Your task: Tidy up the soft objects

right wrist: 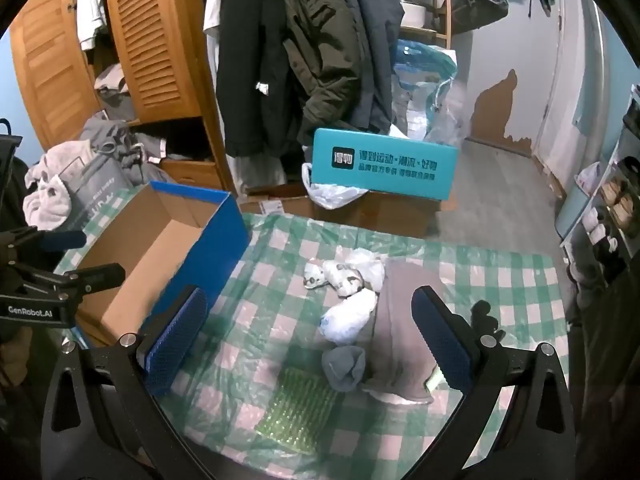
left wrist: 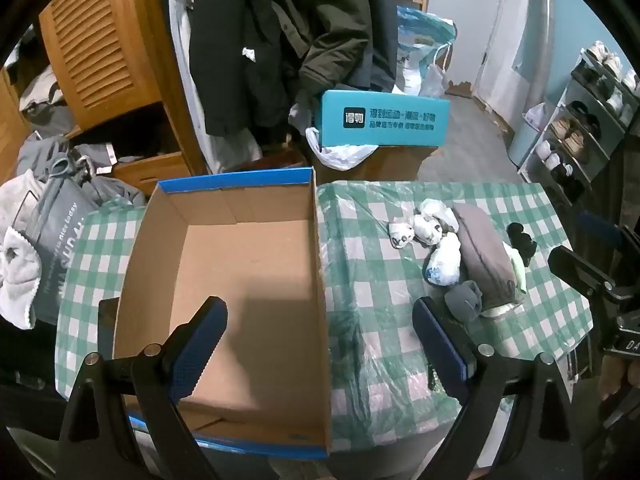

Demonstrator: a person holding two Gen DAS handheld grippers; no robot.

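An empty blue cardboard box (left wrist: 248,264) sits on the left of the green checked table (left wrist: 376,320); it also shows in the right wrist view (right wrist: 160,248). To its right lies a pile of soft things: white rolled socks (right wrist: 348,316), patterned rolled socks (right wrist: 340,276), a grey sock ball (right wrist: 344,364), a folded grey cloth (right wrist: 400,328) and a black sock (left wrist: 520,240). My left gripper (left wrist: 320,348) is open over the box's right wall. My right gripper (right wrist: 312,344) is open above the grey sock ball and white socks.
A teal box (right wrist: 384,168) and a white plastic bag (right wrist: 332,194) stand on the floor behind the table. Clothes hang at a wooden wardrobe (right wrist: 152,40). A laundry heap (left wrist: 36,240) lies at the left. A shoe rack (left wrist: 580,132) stands at the right.
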